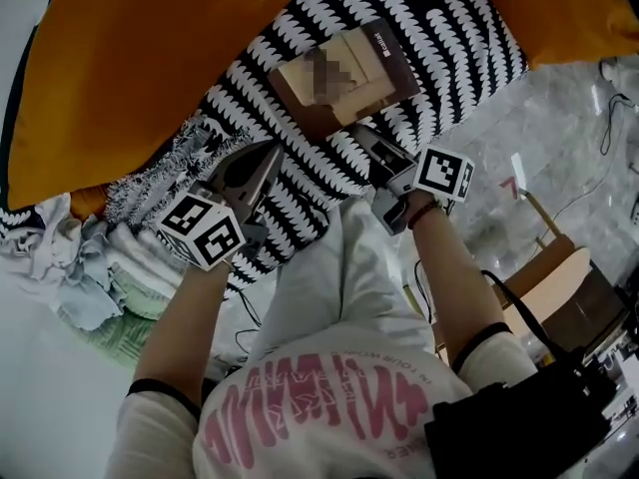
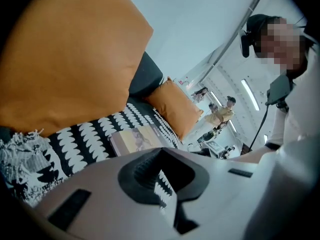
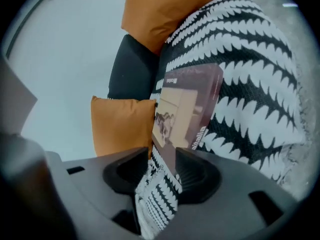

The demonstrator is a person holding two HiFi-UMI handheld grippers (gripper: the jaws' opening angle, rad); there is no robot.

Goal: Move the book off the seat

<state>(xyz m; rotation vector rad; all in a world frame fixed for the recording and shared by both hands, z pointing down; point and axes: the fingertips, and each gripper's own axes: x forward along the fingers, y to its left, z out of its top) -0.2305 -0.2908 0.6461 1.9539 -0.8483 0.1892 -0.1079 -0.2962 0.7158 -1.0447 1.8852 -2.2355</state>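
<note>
Inspection, remote station, all places given from the book.

1. The book (image 1: 344, 73) lies flat, cover up, on the seat (image 1: 439, 28), which is draped in a black-and-white scalloped cloth. It has not left the seat.
2. Surface: a large orange cushion (image 1: 130, 68) stands to the left of the book in the head view, and a second orange cushion (image 1: 559, 8) to its right, beyond the cloth. The cloth's fringed edge (image 1: 150, 183) hangs below-left of the book, with a heap of pale fabric (image 1: 70, 257) further out that way.
3. Room: grey stone-look floor (image 1: 539, 128) lies to the right of the book. In the left gripper view I see people standing (image 2: 222, 115) well behind the book, under strip lights (image 2: 248, 91). A pale wall (image 3: 65, 49) rises behind the seat.
4. My right gripper (image 1: 361, 136) is at the book's near edge. Its jaws are parted, and the book's corner shows in the gap, unpressed.
5. My left gripper (image 1: 262, 163) is below-left of the book, apart from it, with jaws clenched on nothing
</note>
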